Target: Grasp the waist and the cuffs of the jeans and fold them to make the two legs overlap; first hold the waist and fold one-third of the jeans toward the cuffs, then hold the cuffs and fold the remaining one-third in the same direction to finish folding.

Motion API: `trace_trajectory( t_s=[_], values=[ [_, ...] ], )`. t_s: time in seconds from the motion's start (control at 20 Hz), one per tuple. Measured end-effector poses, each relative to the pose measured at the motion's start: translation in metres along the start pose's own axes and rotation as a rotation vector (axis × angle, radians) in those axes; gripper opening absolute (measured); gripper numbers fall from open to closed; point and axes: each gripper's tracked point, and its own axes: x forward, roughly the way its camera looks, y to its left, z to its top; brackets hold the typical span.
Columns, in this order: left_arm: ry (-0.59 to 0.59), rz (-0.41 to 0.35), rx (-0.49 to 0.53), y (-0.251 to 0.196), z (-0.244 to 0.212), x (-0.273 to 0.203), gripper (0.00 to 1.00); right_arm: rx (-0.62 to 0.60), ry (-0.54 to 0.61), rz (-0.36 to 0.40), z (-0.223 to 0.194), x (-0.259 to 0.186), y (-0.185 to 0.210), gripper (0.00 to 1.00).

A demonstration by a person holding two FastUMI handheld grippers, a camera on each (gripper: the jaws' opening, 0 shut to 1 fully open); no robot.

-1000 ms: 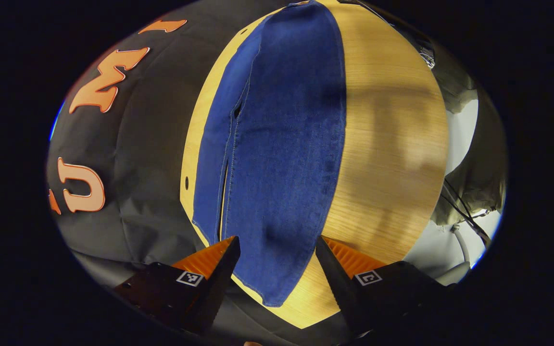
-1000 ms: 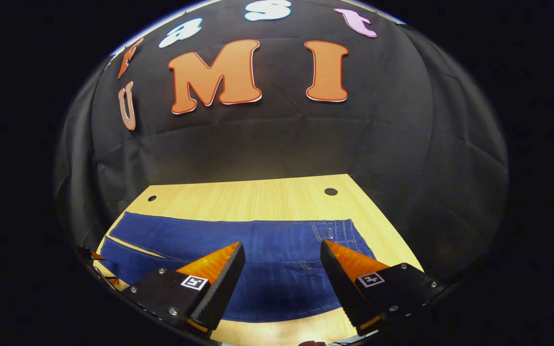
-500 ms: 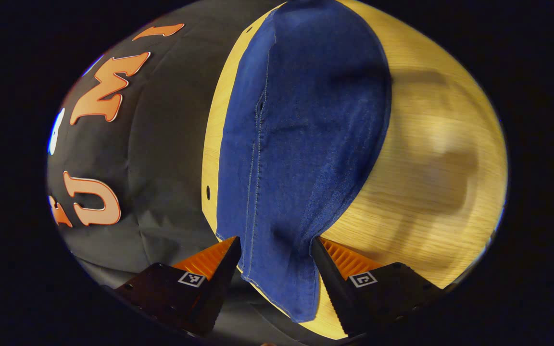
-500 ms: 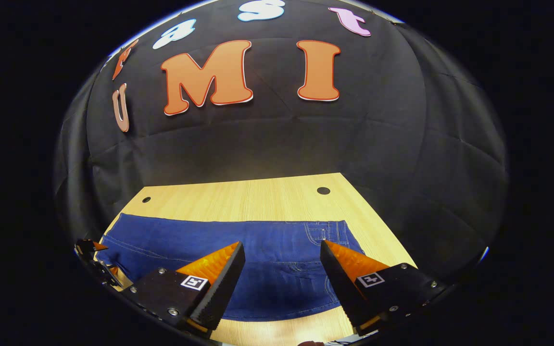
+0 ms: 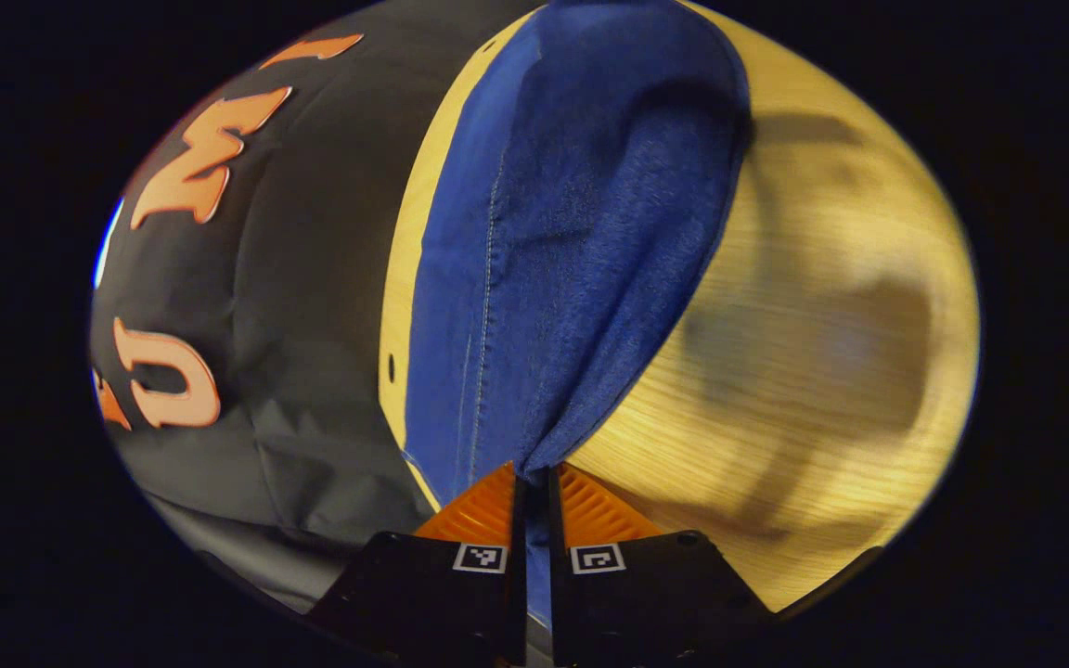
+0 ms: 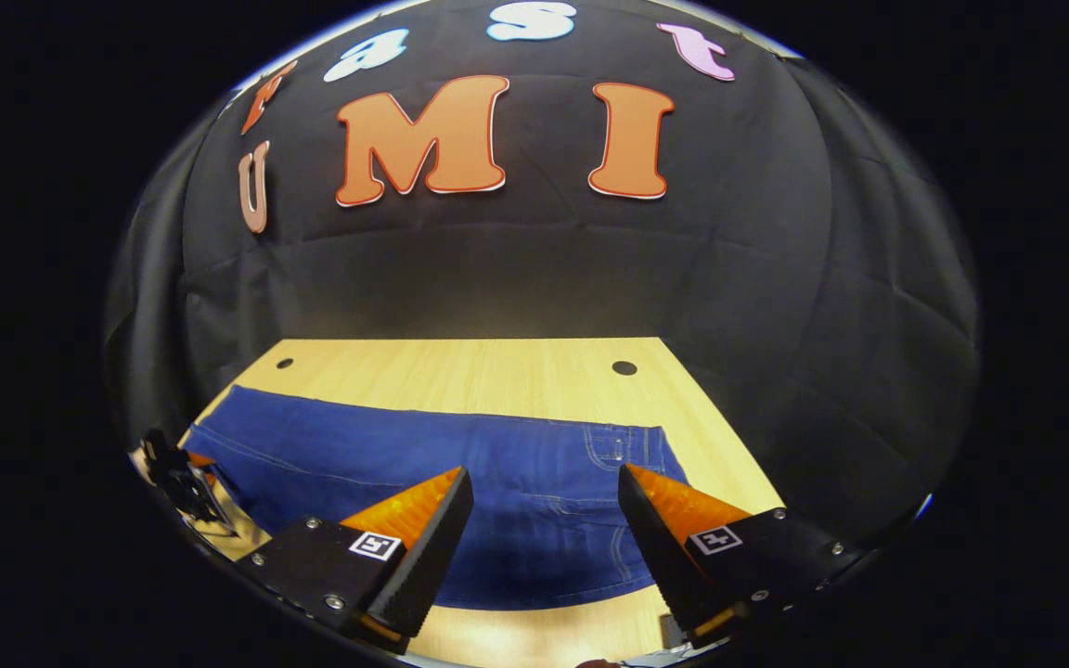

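Note:
Blue jeans [image 5: 572, 232] lie lengthwise on a light wooden table [image 5: 822, 325], running away from me in the left gripper view. My left gripper [image 5: 534, 482] is shut on the cuff end of the near leg, and the denim puckers up into its fingers. In the right gripper view the jeans [image 6: 423, 455] stretch across the table [image 6: 497, 371], with the waist and pocket stitching [image 6: 618, 450] at the right. My right gripper [image 6: 544, 487] hangs open just above the waist end, nothing between its fingers. The left gripper [image 6: 177, 473] appears small at the far left, at the cuffs.
The black cloth wall [image 6: 516, 269] stands close behind the table's far edge. Two small dark holes [image 6: 624, 368] mark the tabletop near that edge. Bare wood lies on the near side of the jeans in both views.
My left gripper has gone from open around the cuff to shut on it, pinching the denim up. The right gripper stays open and has barely shifted over the waist.

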Motion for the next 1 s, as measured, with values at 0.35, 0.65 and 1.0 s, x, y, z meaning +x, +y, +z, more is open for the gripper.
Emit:
trace_trajectory(
  t_s=[0.35,0.65,1.0],
  values=[
    [0.003,-0.033,-0.021,0.004,-0.005,-0.038,0.11,-0.416,0.049,-0.082,-0.033,0.007,-0.039,0.98],
    [0.025,-0.045,-0.023,0.004,-0.004,-0.022,0.11,-1.09,0.172,0.027,-0.119,-0.014,-0.05,0.98],
    [0.056,-0.068,0.002,0.002,-0.004,-0.021,0.11,-1.479,0.229,0.141,-0.167,-0.005,-0.052,0.98]
  ],
)
